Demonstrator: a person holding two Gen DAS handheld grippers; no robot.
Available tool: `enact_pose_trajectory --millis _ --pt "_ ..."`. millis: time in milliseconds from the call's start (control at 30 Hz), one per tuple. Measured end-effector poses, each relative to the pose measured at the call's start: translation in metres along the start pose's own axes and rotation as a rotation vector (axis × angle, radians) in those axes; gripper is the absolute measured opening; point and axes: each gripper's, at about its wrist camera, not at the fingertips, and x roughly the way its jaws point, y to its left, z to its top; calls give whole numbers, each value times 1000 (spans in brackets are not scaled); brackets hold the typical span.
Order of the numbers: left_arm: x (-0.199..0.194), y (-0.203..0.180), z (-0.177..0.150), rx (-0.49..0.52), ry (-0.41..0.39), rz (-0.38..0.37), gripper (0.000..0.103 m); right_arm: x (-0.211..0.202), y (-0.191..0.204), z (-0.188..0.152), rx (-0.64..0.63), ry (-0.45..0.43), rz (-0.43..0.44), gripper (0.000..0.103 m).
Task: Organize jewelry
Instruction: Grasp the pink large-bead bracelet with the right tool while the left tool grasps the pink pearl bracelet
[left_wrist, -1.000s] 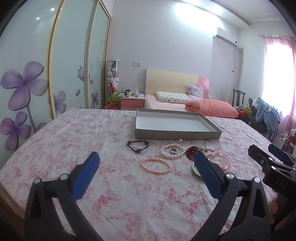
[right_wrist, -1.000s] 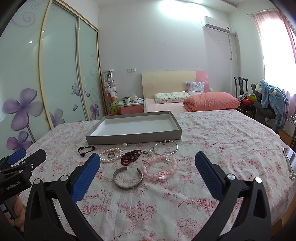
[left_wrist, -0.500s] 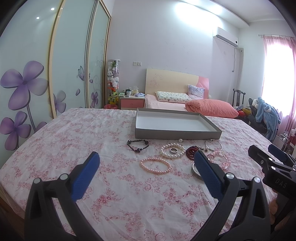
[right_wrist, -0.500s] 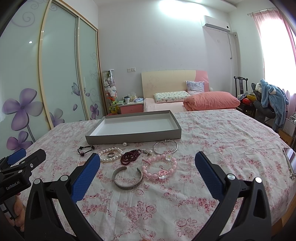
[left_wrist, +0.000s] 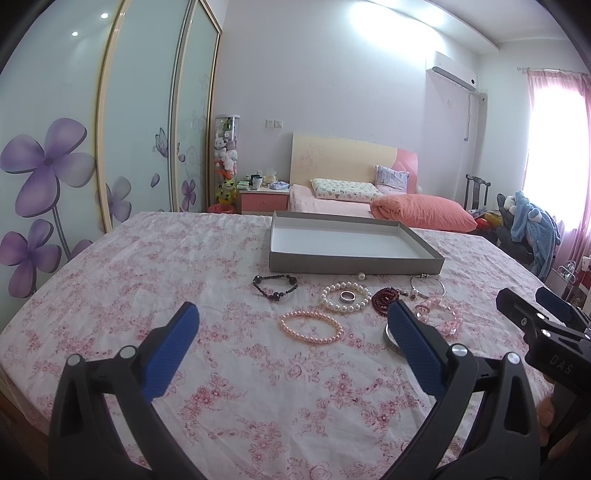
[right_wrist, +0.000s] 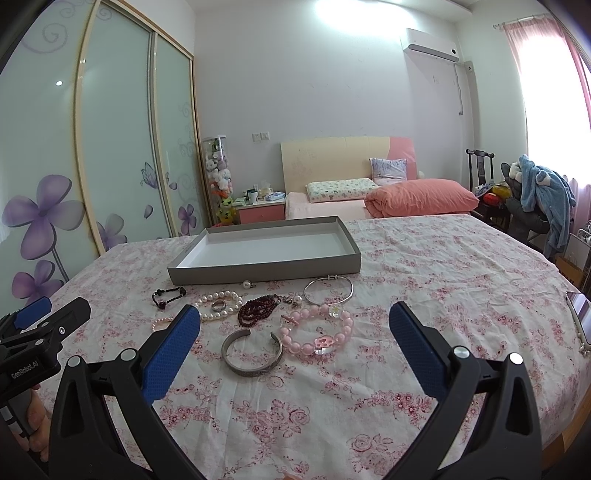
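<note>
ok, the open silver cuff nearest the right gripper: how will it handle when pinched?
The silver cuff looks like rigid metal, so it should hold its shape. The polished band may slip on the pads. It lies flat on the floral cloth, so an edge pinch is probably awkward; it seems unlikely to roll.

Matt grey cardboard tray (right_wrist: 266, 271), beside it glossy pearl bracelet (right_wrist: 220, 305), brushed metal cuff (right_wrist: 252, 353), floral cotton cloth (right_wrist: 424, 280)
</note>
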Motion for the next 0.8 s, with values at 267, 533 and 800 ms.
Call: enact_pose_trajectory --millis 267,533,800 --pt "34 1 -13 13 108 29 99 36 -26 3 4 141 -50 101" --pt "74 9 -9 21 254 -4 99 98 -47 1 74 389 -28 61" --pt "102 8 -7 36 339 -2 99 138 -42 1 29 501 -54 38"
